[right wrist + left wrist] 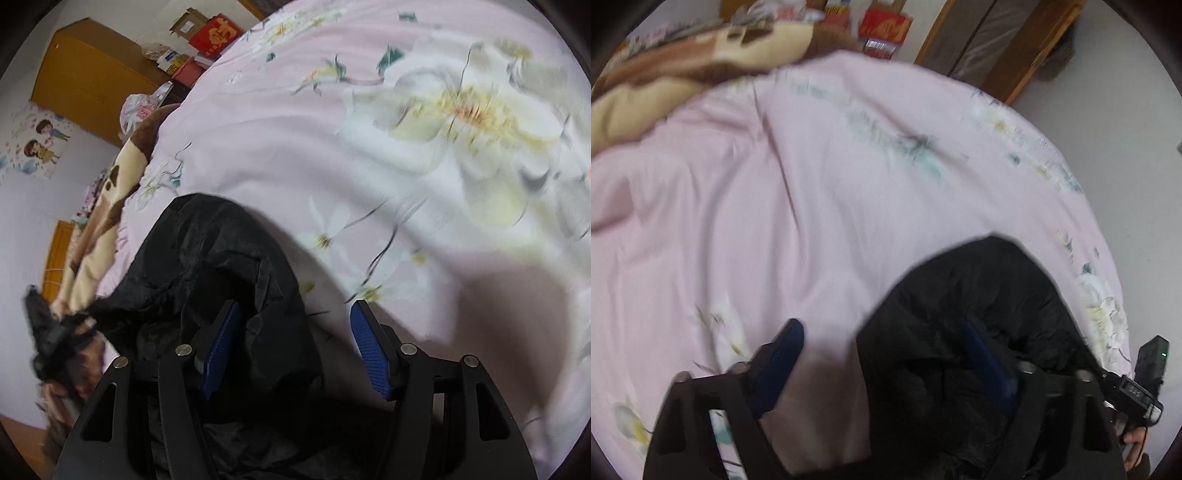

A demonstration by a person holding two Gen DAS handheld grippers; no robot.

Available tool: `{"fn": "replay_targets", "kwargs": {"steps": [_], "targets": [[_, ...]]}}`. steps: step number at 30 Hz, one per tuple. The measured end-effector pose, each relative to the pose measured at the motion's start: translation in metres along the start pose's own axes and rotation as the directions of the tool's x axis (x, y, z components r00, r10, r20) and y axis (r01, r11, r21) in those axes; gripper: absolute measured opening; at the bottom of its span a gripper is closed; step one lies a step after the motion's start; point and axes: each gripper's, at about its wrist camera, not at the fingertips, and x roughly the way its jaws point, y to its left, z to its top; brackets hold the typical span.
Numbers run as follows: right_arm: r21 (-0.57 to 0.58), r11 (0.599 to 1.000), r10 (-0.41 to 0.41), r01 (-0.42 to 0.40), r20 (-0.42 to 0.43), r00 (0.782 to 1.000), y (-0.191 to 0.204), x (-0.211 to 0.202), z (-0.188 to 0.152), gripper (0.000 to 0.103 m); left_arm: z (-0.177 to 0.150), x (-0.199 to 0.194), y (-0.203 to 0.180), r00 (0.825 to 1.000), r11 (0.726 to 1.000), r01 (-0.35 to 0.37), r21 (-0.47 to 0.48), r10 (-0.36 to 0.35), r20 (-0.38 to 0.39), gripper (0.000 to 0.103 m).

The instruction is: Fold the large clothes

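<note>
A black padded jacket [979,306] lies bunched on a pink floral bedsheet [812,203]. In the left wrist view my left gripper [882,354] is open, its blue pads wide apart, the right pad over the jacket's left edge and the left pad over bare sheet. In the right wrist view the jacket [214,266] lies at lower left on the sheet [406,147]. My right gripper [295,325] is open, its left pad over the jacket and its right pad over the sheet. Both views are blurred by motion.
A brown and cream blanket [665,85] lies at the bed's far side, also in the right wrist view [107,206]. Red boxes [214,35], a plastic bag [140,107] and a wooden cabinet [88,74] stand beyond the bed. The other gripper's body [1145,373] shows at right.
</note>
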Motion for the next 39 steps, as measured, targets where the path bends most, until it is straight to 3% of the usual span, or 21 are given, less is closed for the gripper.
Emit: {"fn": "replay_targets", "kwargs": {"steps": [1, 2, 4, 8, 11, 14, 19, 22, 24, 31, 36, 39], "targets": [[-0.013, 1.0, 0.008, -0.008, 0.003, 1.0, 0.002, -0.001, -0.002, 0.038, -0.002, 0.006, 0.001, 1.0, 1.0, 0.004, -0.008, -0.004, -0.016, 0.059], [-0.029, 0.999, 0.016, -0.016, 0.0, 1.0, 0.006, 0.0, -0.003, 0.034, -0.005, 0.01, 0.001, 0.999, 1.0, -0.01, -0.016, 0.01, -0.034, 0.045], [-0.079, 0.997, -0.001, 0.002, 0.004, 1.0, 0.014, -0.002, -0.006, 0.022, -0.01, 0.012, -0.004, 0.998, 0.999, -0.041, 0.003, 0.041, -0.039, 0.032], [-0.175, 0.984, -0.023, 0.027, 0.028, 0.999, 0.031, -0.013, -0.014, 0.011, -0.02, -0.001, -0.01, 0.999, 0.999, -0.045, 0.026, 0.045, -0.017, 0.013], [-0.25, 0.967, -0.034, 0.049, 0.064, 0.997, 0.047, -0.028, -0.026, 0.01, -0.031, -0.022, -0.012, 1.0, 0.999, -0.024, 0.027, 0.024, 0.018, 0.01], [-0.34, 0.936, -0.055, 0.093, 0.121, 0.991, 0.066, -0.049, -0.044, 0.009, -0.044, -0.054, -0.021, 0.995, 0.995, -0.009, 0.104, -0.001, 0.097, 0.01], [-0.455, 0.878, -0.048, 0.149, 0.227, 0.973, 0.087, -0.087, -0.08, 0.009, -0.078, -0.105, -0.017, 0.979, 0.99, 0.06, 0.126, -0.083, 0.184, 0.01], [-0.512, 0.836, -0.056, 0.197, 0.277, 0.959, 0.095, -0.104, -0.108, 0.009, -0.1, -0.125, -0.01, 0.969, 0.989, 0.065, 0.131, -0.094, 0.227, 0.01], [-0.55, 0.802, -0.072, 0.233, 0.299, 0.951, 0.097, -0.112, -0.13, 0.009, -0.119, -0.136, 0.0, 0.965, 0.989, 0.094, 0.114, -0.119, 0.232, 0.01], [-0.609, 0.746, -0.103, 0.268, 0.293, 0.951, 0.09, -0.127, -0.188, 0.008, -0.178, -0.159, 0.015, 0.962, 0.989, 0.078, 0.127, -0.108, 0.251, 0.01], [-0.629, 0.715, -0.155, 0.304, 0.282, 0.947, 0.082, -0.129, -0.214, 0.006, -0.205, -0.158, 0.031, 0.97, 0.994, 0.08, 0.074, -0.094, 0.223, 0.014], [-0.622, 0.7, -0.2, 0.351, 0.3, 0.933, 0.08, -0.127, -0.224, 0.005, -0.219, -0.161, 0.039, 0.973, 0.994, 0.105, 0.043, -0.112, 0.203, 0.018]]}}
